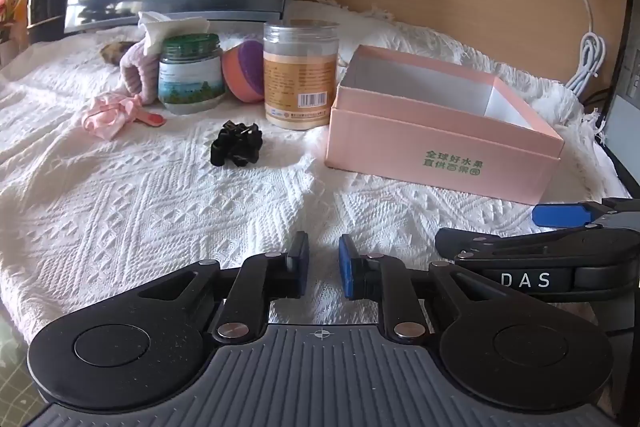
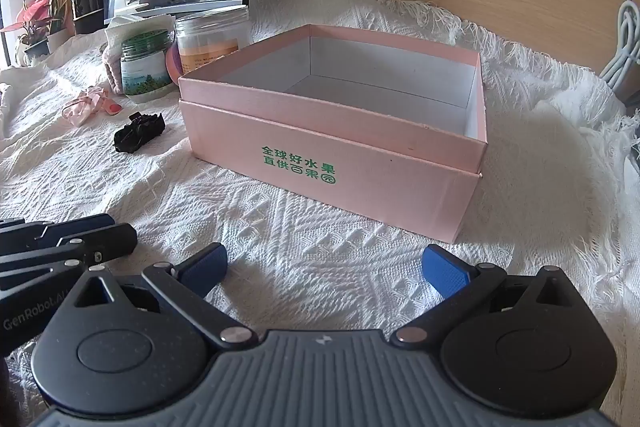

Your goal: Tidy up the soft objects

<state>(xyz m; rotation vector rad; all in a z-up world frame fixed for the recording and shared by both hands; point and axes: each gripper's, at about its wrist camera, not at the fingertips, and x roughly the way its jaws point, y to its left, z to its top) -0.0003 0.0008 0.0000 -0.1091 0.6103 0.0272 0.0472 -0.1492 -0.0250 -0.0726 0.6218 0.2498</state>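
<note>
Right wrist view – pink box, green Chinese txt.

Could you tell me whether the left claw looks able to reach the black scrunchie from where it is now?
Probably yes. The left claw, partly open and holding nothing, points across bare white blanket at the black scrunchie, which lies apart from the jars and the pink box. Nothing stands between them.

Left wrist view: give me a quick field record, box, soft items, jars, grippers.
box: pink box, open, nothing visible inside
soft items: black scrunchie, pink cloth, orange-purple ball, all outside box on white blanket
jars: green-lid jar, tall clear jar, upright
left gripper: narrow gap, holding nothing
right gripper: wide open, empty
</note>
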